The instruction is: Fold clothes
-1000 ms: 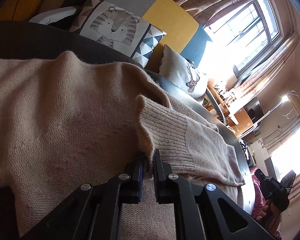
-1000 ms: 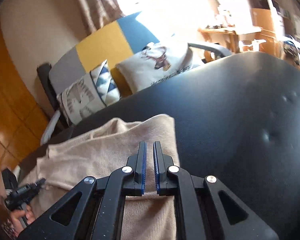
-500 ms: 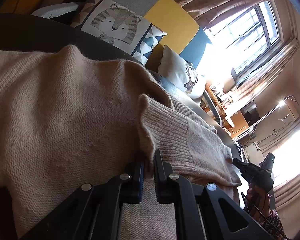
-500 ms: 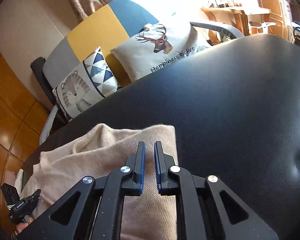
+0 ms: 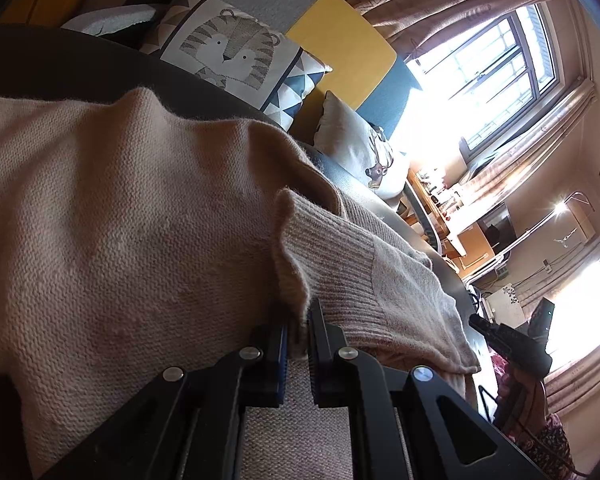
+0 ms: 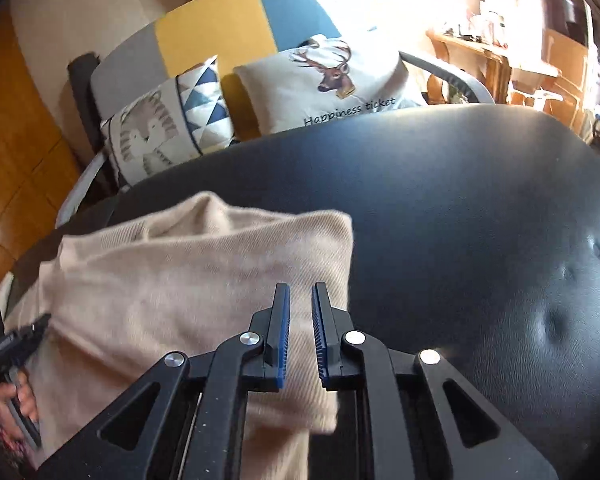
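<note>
Your left gripper (image 5: 298, 344) pinches the beige knitted sweater's (image 5: 120, 220) ribbed cuff (image 5: 332, 264), pinning the folded sleeve; your right gripper (image 6: 300, 336) is opening empty just above the fabric, likely releasing

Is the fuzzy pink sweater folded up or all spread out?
Partly folded: the sweater lies doubled, its ribbed cuff laid across the body.

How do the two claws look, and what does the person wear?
Both claws, left claw and right claw, are black, with angular arms with triangular cut-outs, silver rivets and blue ribbed pads. A dark patterned sleeve shows near the hand. No cables are clearly visible.
</note>
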